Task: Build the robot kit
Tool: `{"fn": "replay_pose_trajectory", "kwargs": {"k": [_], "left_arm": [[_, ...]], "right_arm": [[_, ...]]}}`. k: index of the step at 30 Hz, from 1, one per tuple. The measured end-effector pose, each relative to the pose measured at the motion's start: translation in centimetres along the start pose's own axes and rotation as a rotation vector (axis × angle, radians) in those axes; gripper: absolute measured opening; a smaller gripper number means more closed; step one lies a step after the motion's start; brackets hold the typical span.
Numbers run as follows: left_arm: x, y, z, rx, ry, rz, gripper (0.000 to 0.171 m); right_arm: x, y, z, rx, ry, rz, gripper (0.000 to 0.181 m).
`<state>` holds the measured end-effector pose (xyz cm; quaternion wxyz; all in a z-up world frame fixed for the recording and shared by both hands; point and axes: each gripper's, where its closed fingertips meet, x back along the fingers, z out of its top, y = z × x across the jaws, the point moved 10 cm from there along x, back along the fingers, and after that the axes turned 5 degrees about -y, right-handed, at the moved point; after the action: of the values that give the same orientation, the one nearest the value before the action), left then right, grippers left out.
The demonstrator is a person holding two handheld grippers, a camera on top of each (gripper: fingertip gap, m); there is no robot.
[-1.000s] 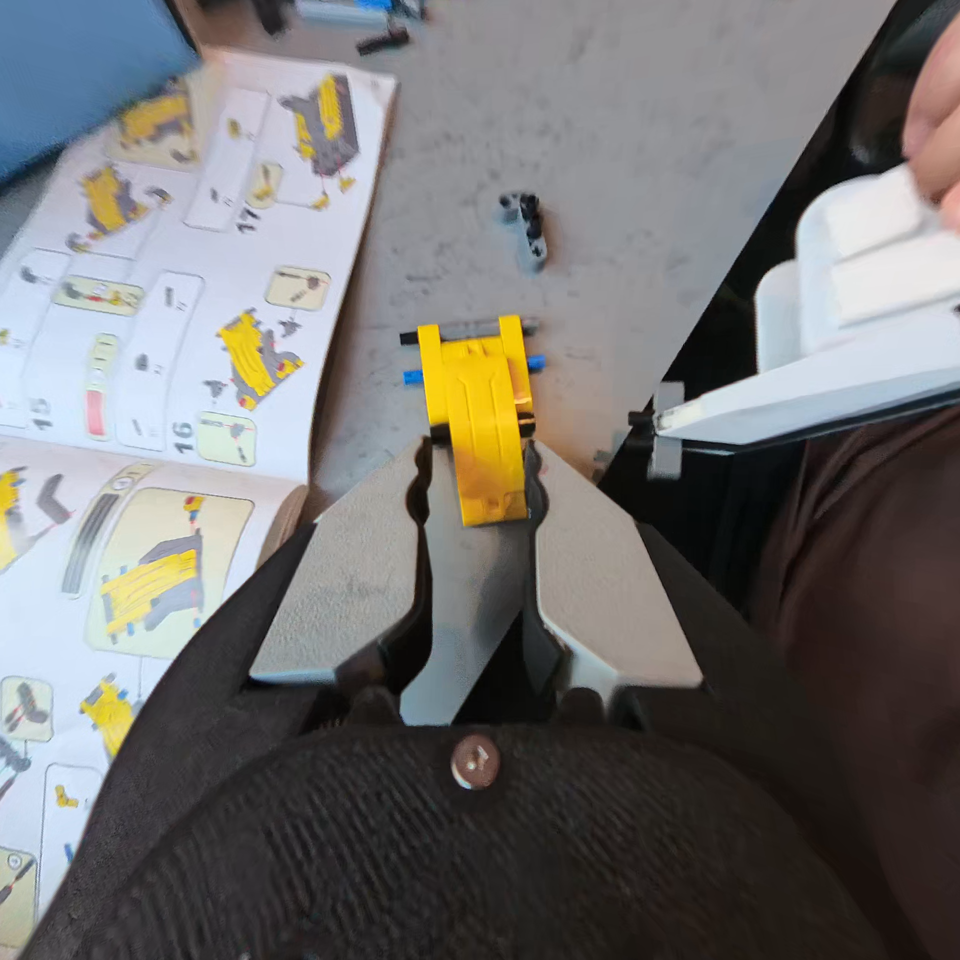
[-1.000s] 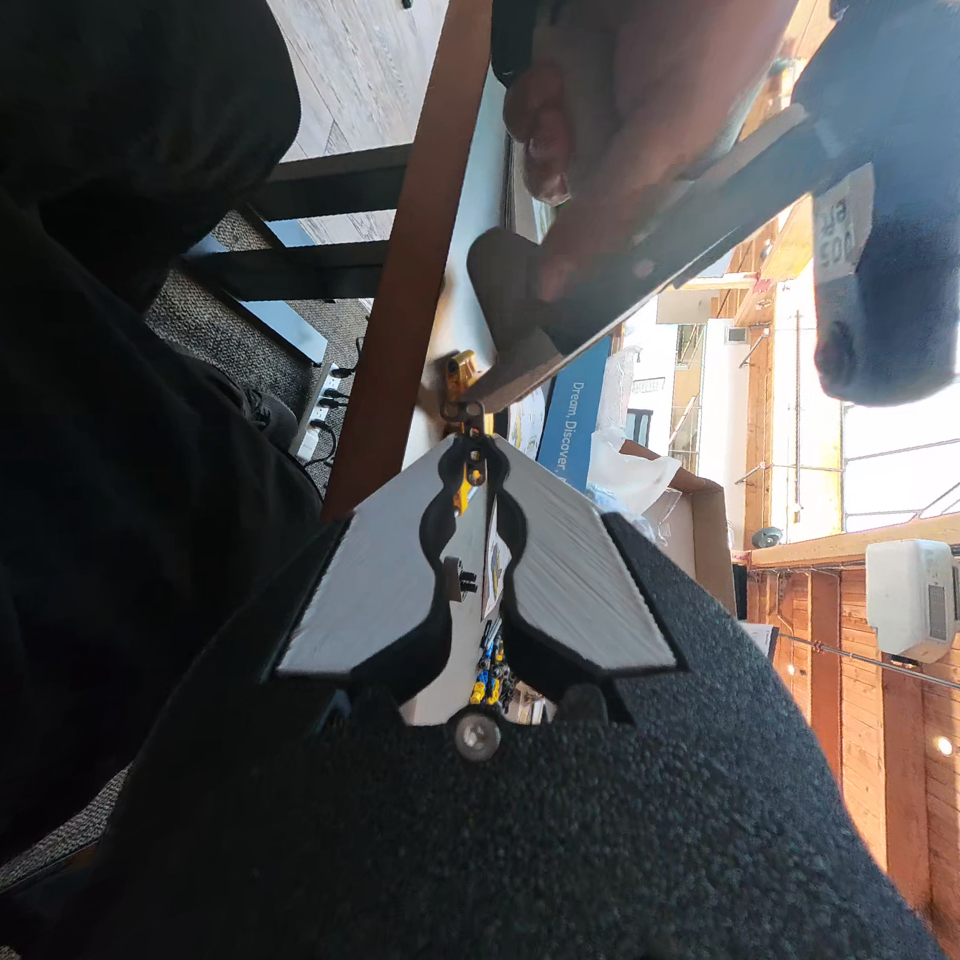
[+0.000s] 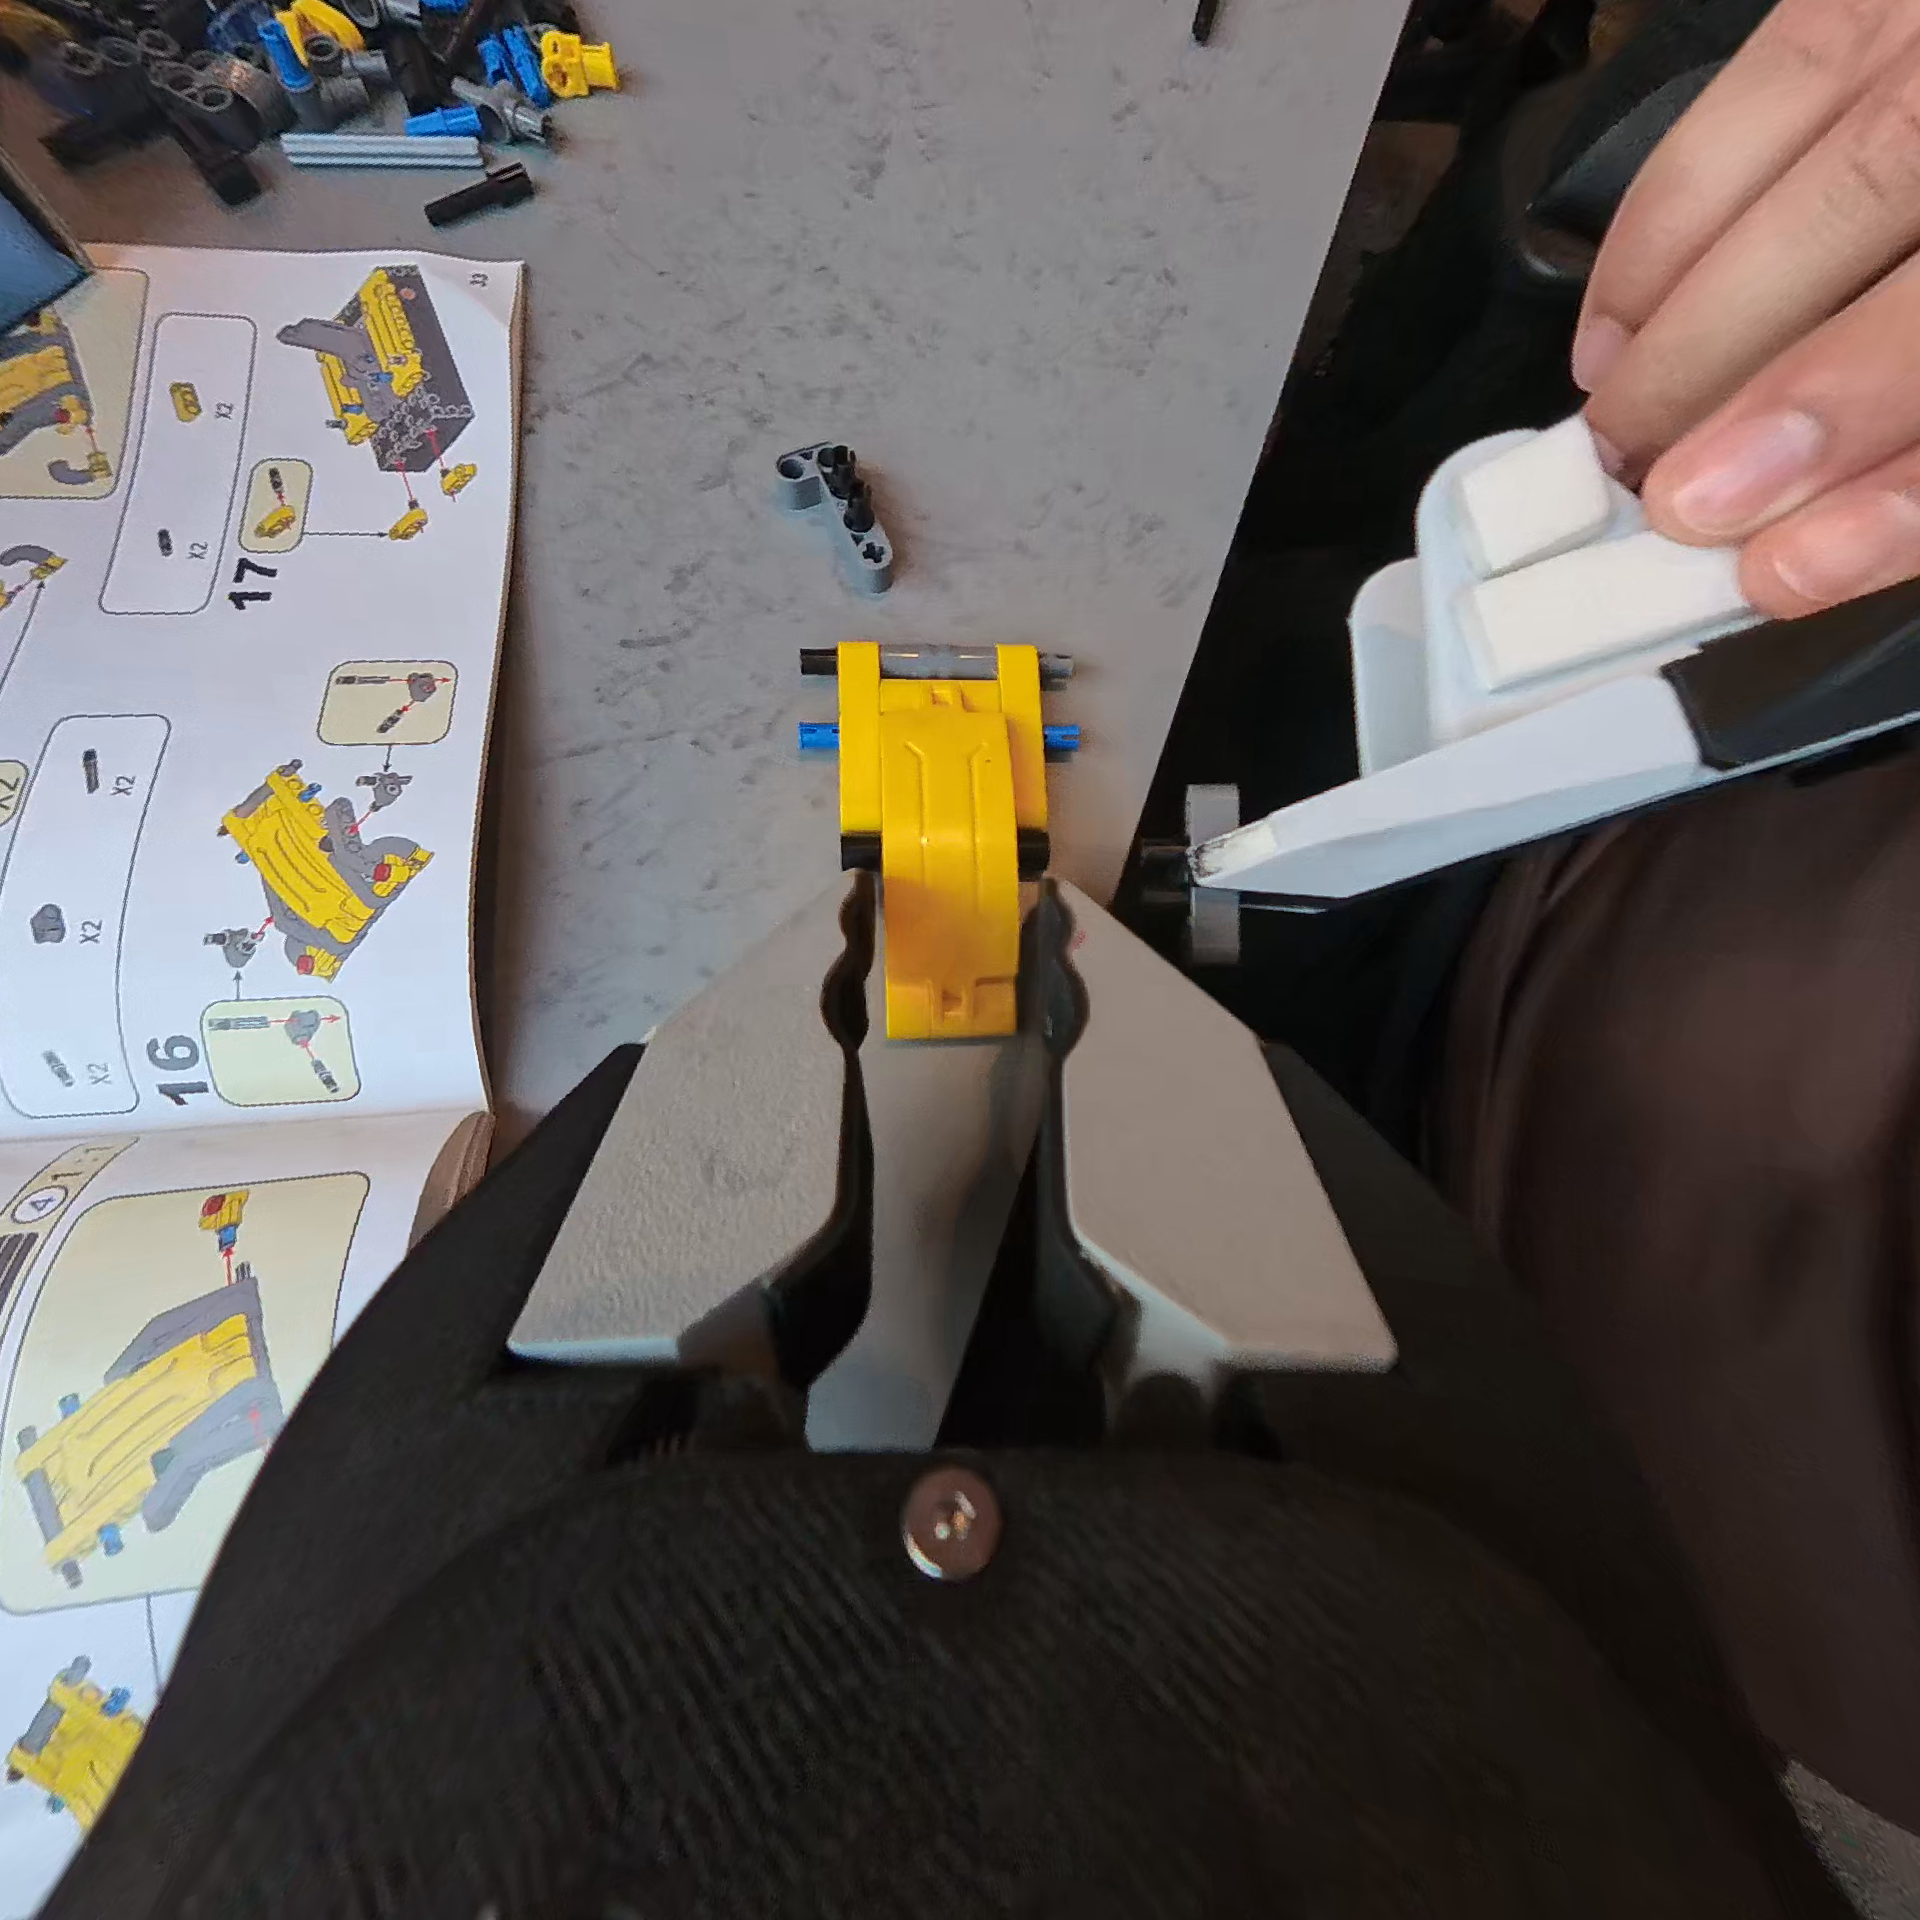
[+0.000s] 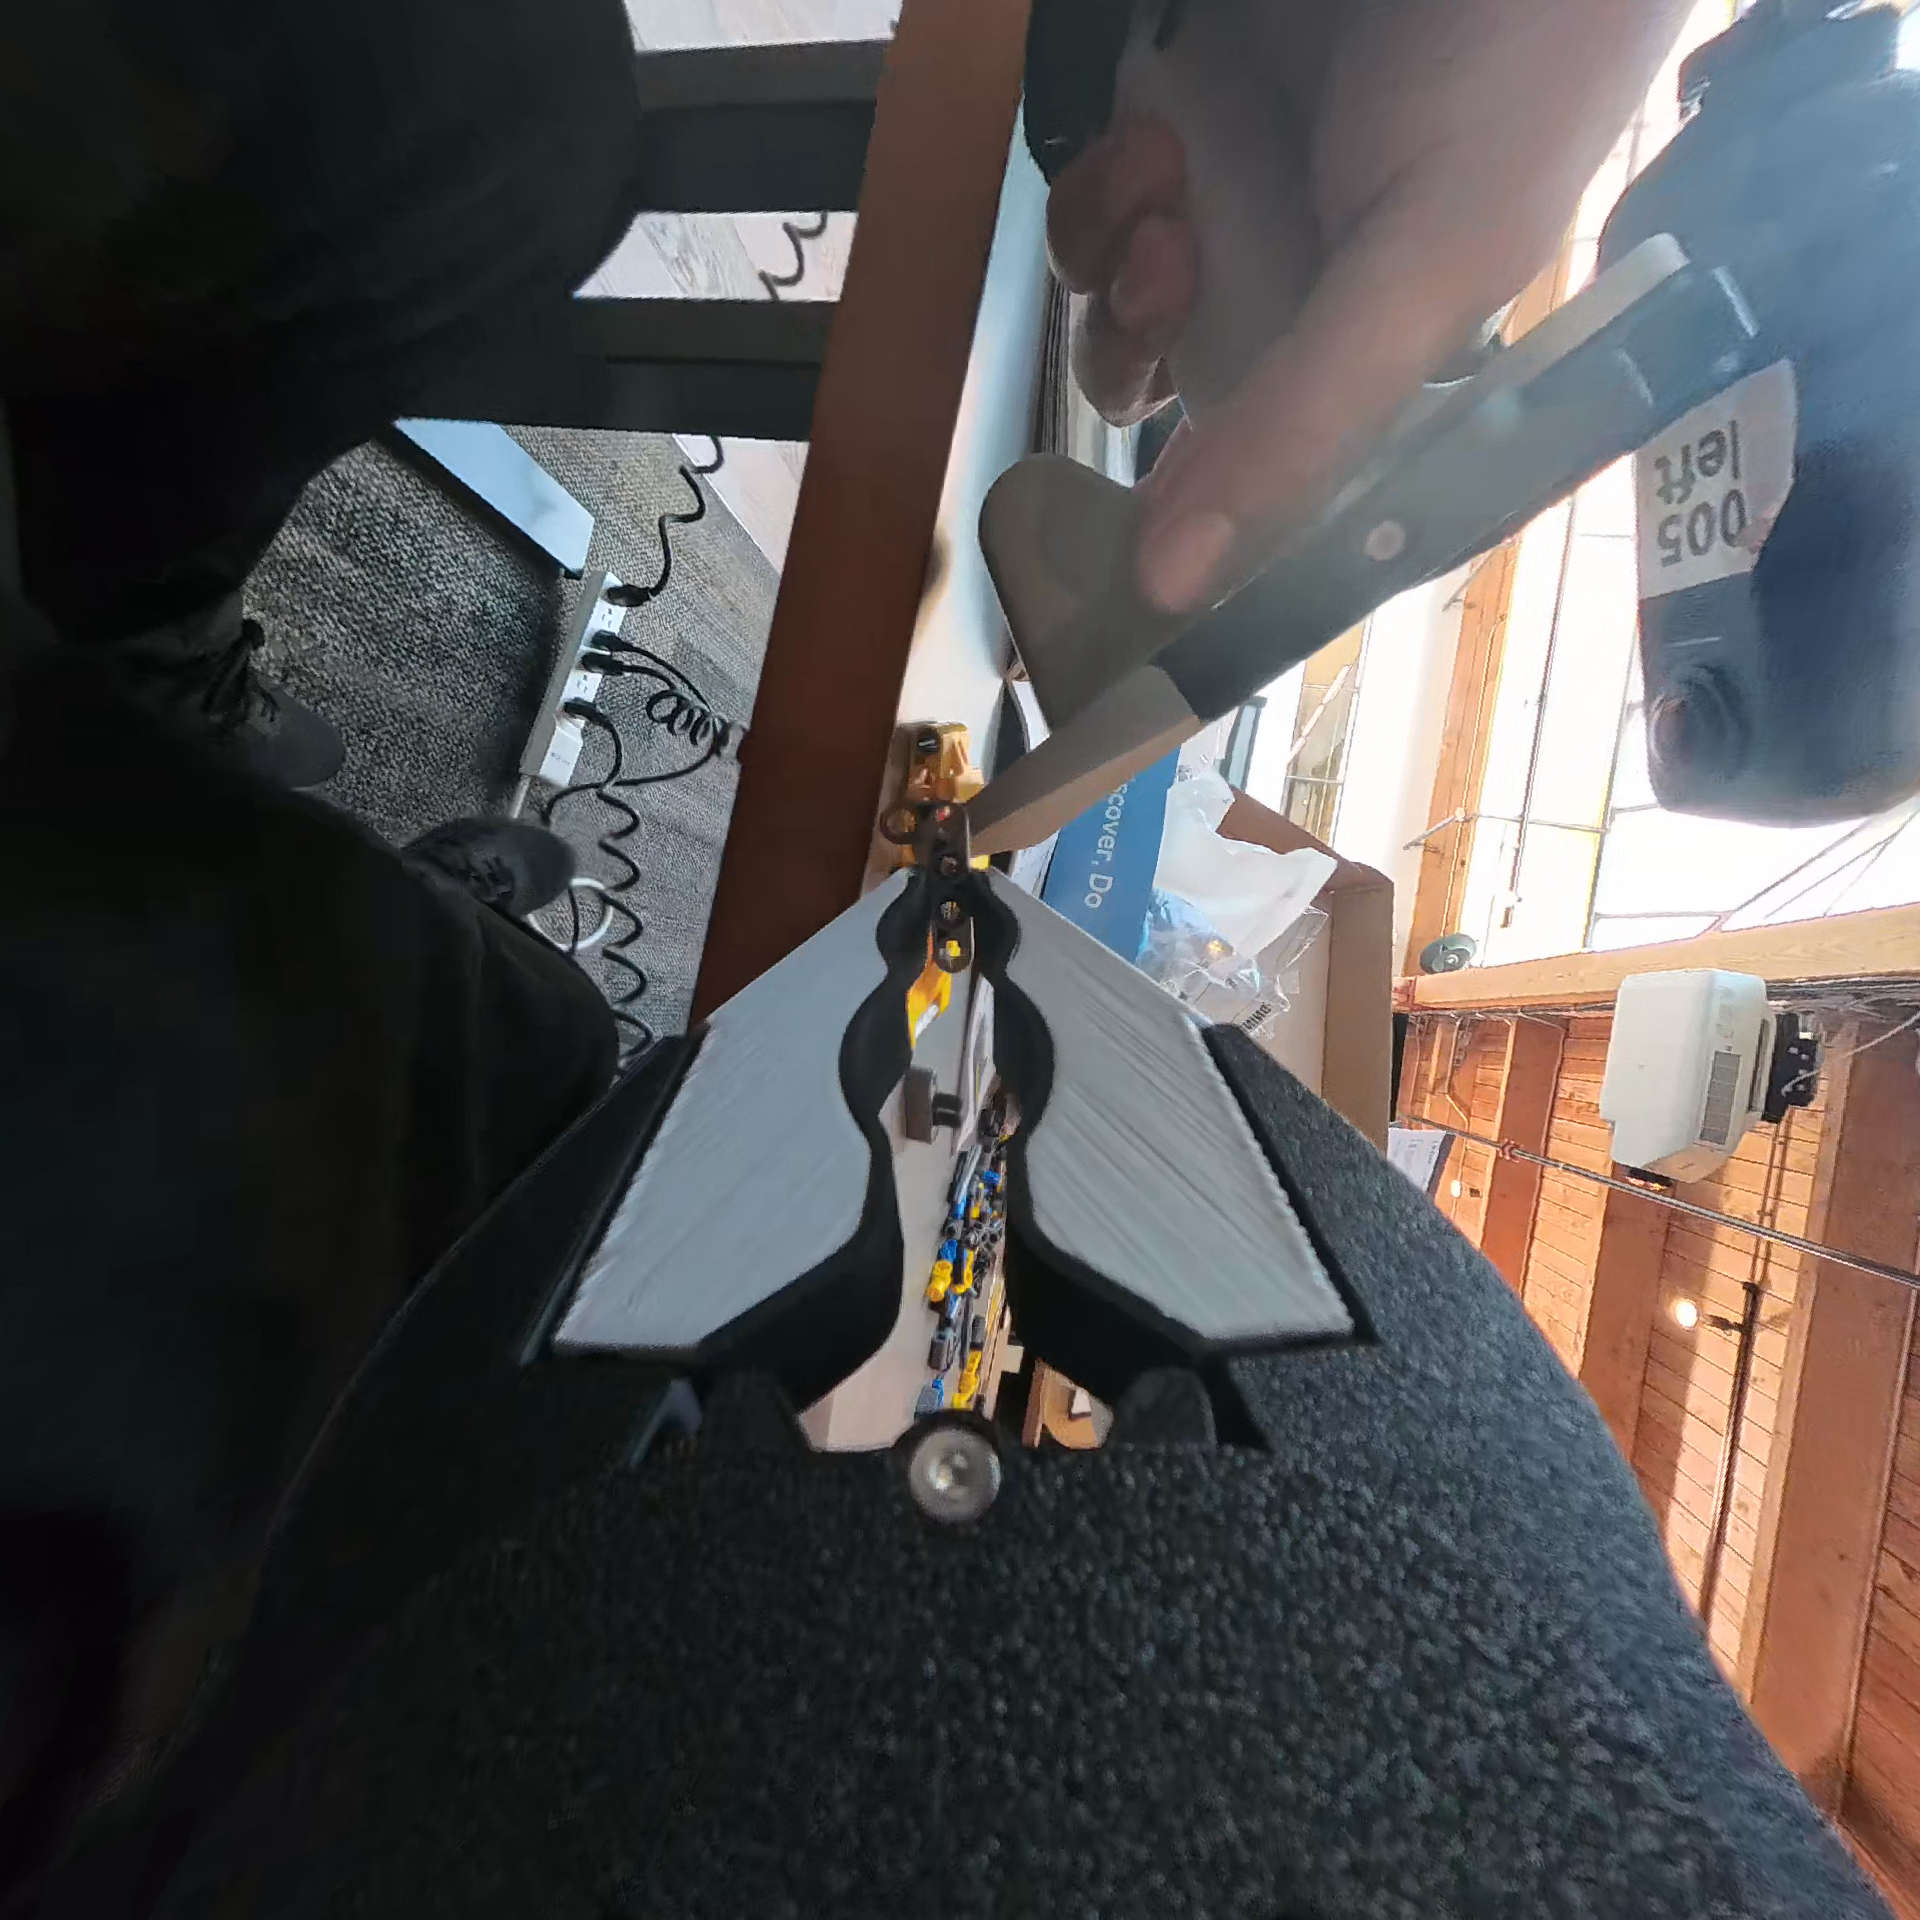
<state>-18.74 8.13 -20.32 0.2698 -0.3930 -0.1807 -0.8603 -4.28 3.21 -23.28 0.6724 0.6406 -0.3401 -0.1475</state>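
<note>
My left gripper (image 3: 948, 904) is shut on the near end of a yellow brick assembly (image 3: 940, 769), which has black and blue pins sticking out of its sides, low over the grey table (image 3: 935, 260) near its right edge. My right gripper (image 4: 948, 883) is shut on a small grey beam with a black pin (image 4: 948, 914). In the left wrist view that beam (image 3: 1214, 821) sits just right of the assembly, off the table edge, at the right gripper's tips (image 3: 1226, 857). In the right wrist view the assembly (image 4: 935, 758) lies just beyond my fingertips.
A grey bent beam with black pins (image 3: 844, 514) lies on the table beyond the assembly. An open instruction booklet (image 3: 260, 644) covers the left side. A pile of loose parts (image 3: 312, 73) lies at the far left. A hand (image 3: 1766, 312) grips the right tool. A power strip (image 4: 571, 707) lies on the floor.
The right gripper with its small beam has come closer to the right side of the yellow assembly. The left view has drawn back, so the parts pile now shows.
</note>
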Motion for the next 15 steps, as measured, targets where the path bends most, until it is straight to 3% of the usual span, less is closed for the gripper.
{"fn": "replay_pose_trajectory", "kwargs": {"k": [10,15], "left_arm": [[0.5,-0.5,0.2,-0.033,0.049,-0.072,0.021],[0.2,-0.3,0.2,-0.052,0.018,-0.055,0.03]], "right_arm": [[0.2,-0.4,1.2,0.005,-0.061,0.0,0.006],[0.3,-0.6,1.3,0.006,-0.086,0.008,0.006]]}}
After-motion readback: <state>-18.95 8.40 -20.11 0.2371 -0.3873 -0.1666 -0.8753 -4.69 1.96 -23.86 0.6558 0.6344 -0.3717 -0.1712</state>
